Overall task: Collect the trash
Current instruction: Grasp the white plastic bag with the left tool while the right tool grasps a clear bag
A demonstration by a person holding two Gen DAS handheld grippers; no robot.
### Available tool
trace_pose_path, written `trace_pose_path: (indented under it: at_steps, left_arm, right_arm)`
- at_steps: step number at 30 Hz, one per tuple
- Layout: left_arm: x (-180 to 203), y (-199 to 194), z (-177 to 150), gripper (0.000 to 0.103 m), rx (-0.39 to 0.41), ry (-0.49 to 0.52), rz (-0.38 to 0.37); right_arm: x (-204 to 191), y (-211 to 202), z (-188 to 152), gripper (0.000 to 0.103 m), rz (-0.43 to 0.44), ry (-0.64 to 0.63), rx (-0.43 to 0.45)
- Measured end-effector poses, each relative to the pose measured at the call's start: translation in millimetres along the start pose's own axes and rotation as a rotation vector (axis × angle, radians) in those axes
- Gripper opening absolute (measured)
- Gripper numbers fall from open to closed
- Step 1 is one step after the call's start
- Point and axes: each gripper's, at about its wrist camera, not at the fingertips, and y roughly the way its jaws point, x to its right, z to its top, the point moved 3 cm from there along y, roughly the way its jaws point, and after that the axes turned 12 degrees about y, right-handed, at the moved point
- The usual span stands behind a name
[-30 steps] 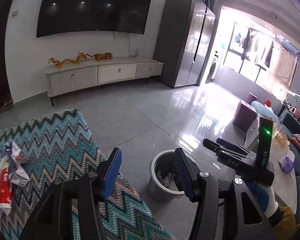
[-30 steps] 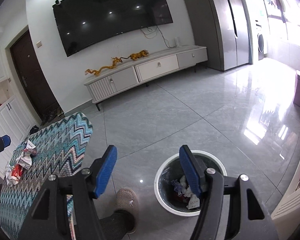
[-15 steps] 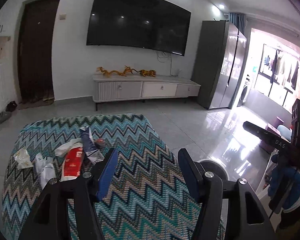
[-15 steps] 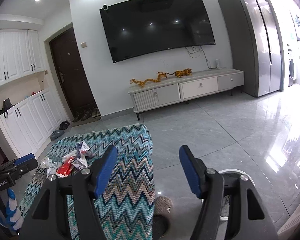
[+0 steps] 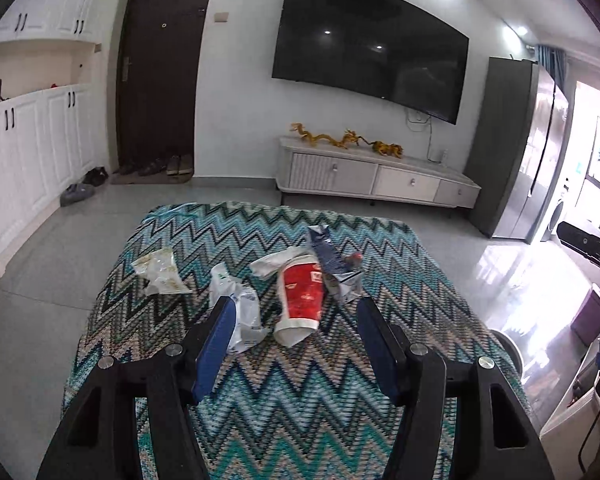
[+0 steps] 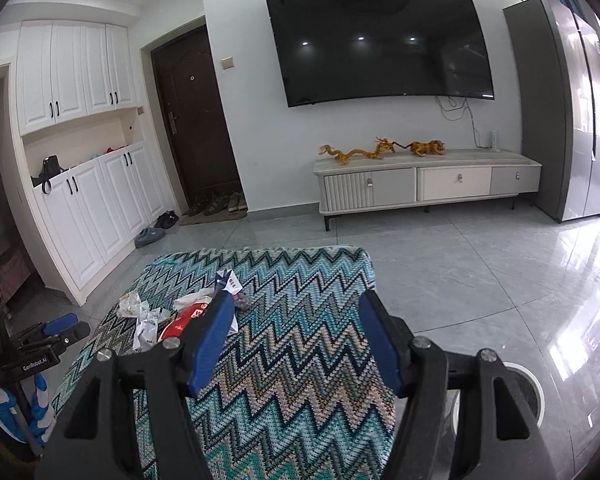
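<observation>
We find both grippers empty, fingers wide: left gripper [image 5: 296, 316] nearest red wrapper [image 5: 302, 296] on table [image 5: 284, 404]; we advise straddling it, pinching mid-body; right gripper [image 6: 294, 316] waits

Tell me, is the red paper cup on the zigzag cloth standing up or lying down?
Lying down. The red paper cup rests on its side on the cloth, flattened, among other wrappers.

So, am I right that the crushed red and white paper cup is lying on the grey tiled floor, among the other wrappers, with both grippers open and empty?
Not quite: the crushed red and white paper cup lies on the zigzag-patterned knitted cloth, not on the floor. The left wrist view shows it there among the other wrappers. The left gripper and right gripper are indeed open and empty.
</observation>
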Motion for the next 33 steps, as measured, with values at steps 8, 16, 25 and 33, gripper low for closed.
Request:
trace_pose_path:
  at_steps: [8,16,25,33]
  left_arm:
    - [-46,59,-21,0.060,-0.123,-0.082,0.041]
    - [-59,119,-27,0.060,-0.197,-0.108,0.014]
    - [-61,162,-32,0.060,-0.230,-0.101,-0.002]
    - [-60,175,-41,0.052,-0.237,-0.115,-0.055]
  right_arm:
    - [-28,96,-10,0.048,0.074,-0.096,-0.148]
    - [-50,193,-40,0.046,0.149,-0.121,-0.289]
    - [-56,252,-54,0.046,0.184,-0.106,-0.347]
    - [-51,281,-61,0.026,0.193,-0.085,-0.381]
